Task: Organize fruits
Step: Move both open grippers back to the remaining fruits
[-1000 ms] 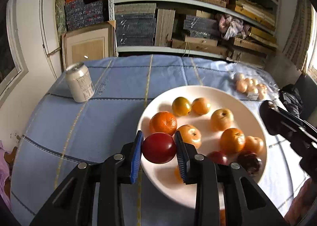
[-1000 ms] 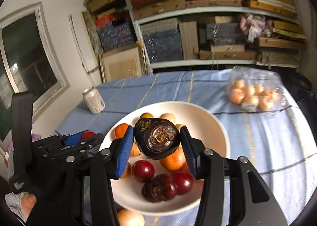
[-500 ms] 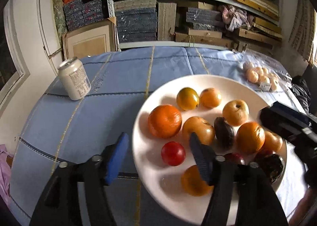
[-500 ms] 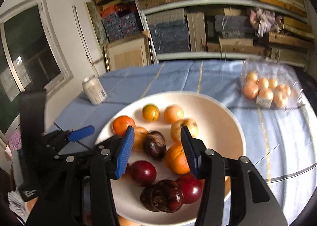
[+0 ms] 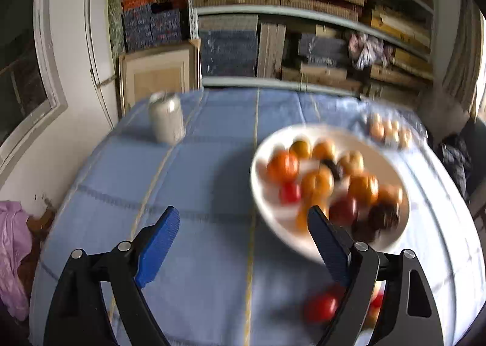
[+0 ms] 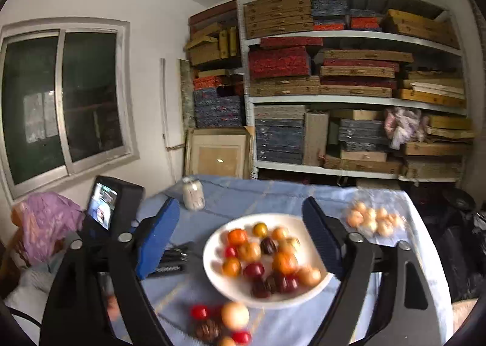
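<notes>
A white plate [image 5: 261, 163] [image 6: 212, 267] on the blue tablecloth holds several oranges, red fruits and dark mangosteens. My left gripper [image 5: 243, 233] is open and empty, pulled back and to the left of the plate. My right gripper [image 6: 237, 224] is open and empty, raised well above the plate. Loose fruit lies on the cloth in front of the plate: a red fruit [image 5: 322, 308] in the left wrist view, and a pale round fruit [image 6: 234, 315], red fruits [image 6: 199, 311] and a dark mangosteen [image 6: 207, 330] in the right wrist view.
A drink can [image 5: 166, 121] [image 6: 193, 194] stands at the far left of the table. A clear bag of pale fruit [image 5: 388, 130] [image 6: 372, 220] lies at the far right. Shelves of boxes [image 6: 334, 87] fill the back wall. A purple bag [image 6: 45, 221] hangs at left.
Both grippers let go of their fruit onto the plate, opened wide and pulled back; the right one rose high, the left one shifted left.
</notes>
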Available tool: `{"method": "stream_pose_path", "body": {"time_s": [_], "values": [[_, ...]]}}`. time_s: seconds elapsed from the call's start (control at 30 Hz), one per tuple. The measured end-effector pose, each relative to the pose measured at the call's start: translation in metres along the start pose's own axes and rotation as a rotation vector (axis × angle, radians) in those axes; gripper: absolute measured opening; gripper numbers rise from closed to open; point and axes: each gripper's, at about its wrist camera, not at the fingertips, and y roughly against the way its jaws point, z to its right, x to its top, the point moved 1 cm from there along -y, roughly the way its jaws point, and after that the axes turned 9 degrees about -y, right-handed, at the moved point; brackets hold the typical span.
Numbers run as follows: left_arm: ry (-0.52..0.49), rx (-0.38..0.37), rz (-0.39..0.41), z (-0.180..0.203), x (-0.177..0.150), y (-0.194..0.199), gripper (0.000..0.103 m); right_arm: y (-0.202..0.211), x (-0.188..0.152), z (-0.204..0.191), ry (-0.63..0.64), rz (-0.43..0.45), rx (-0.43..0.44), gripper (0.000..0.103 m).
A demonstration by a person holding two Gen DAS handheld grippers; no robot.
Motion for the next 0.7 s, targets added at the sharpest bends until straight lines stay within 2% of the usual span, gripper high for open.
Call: {"method": "stream_pose_path", "body": {"time_s": [0.17,0.27,0.43,0.57,0.7], "values": [[-0.014,-0.038,-0.096,0.012,-0.051,-0.006,0.087,0.008,-0.072,0.03,-0.097,-0.079,-0.083,0.09],[-0.073,-0.031,-0.096,0.03,-0.067,-0.006,0.087,-0.007,-0.099,0.048,-0.148,-0.179,-0.124,0.09],[-0.159,-0.001,-0.004,0.053,-0.066,0.004,0.087,-0.008,-0.101,0.055,-0.164,-0.176,-0.154,0.094],[-0.201,0.006,-0.023,0.064,-0.066,-0.006,0.087,-0.01,-0.102,0.058,-0.181,-0.189,-0.166,0.094],[-0.195,0.004,-0.025,0.062,-0.066,-0.009,0.087,-0.013,-0.098,0.06,-0.19,-0.199,-0.162,0.094]]}}
